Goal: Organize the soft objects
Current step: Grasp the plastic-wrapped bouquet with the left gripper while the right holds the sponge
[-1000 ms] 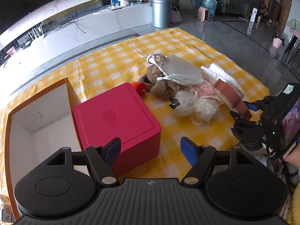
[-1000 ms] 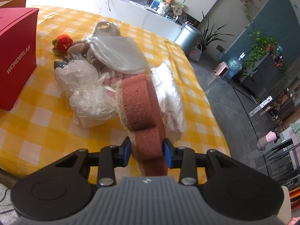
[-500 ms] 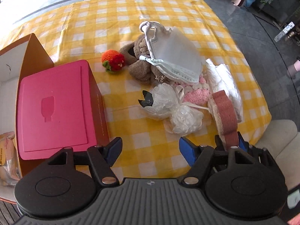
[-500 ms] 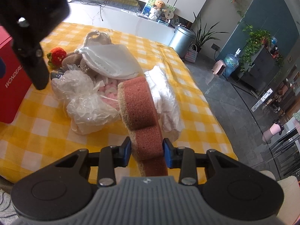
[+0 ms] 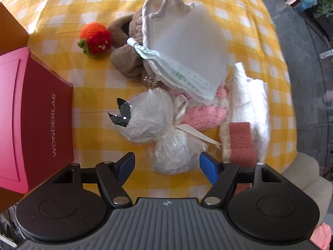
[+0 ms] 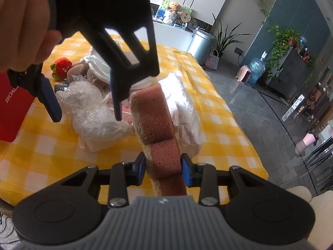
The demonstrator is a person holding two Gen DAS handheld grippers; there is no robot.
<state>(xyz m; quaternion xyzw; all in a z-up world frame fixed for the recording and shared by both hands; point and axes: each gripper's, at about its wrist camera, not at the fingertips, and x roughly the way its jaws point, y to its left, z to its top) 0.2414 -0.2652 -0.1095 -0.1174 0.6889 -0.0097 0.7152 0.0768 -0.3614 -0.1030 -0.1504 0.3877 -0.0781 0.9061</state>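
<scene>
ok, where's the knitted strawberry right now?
In the left wrist view the knitted strawberry lies on the yellow checked cloth, upper left, between the red box and the brown plush toy.

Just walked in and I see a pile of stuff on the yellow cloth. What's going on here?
A person is sorting soft things with a gripper in each hand. The right gripper is shut on a sponge and holds it above the checked cloth. The left gripper is open with nothing between its fingers and hangs over a white crinkly bundle. A plush toy, knitted strawberry and white pouch lie in the pile beside a red box.
</scene>
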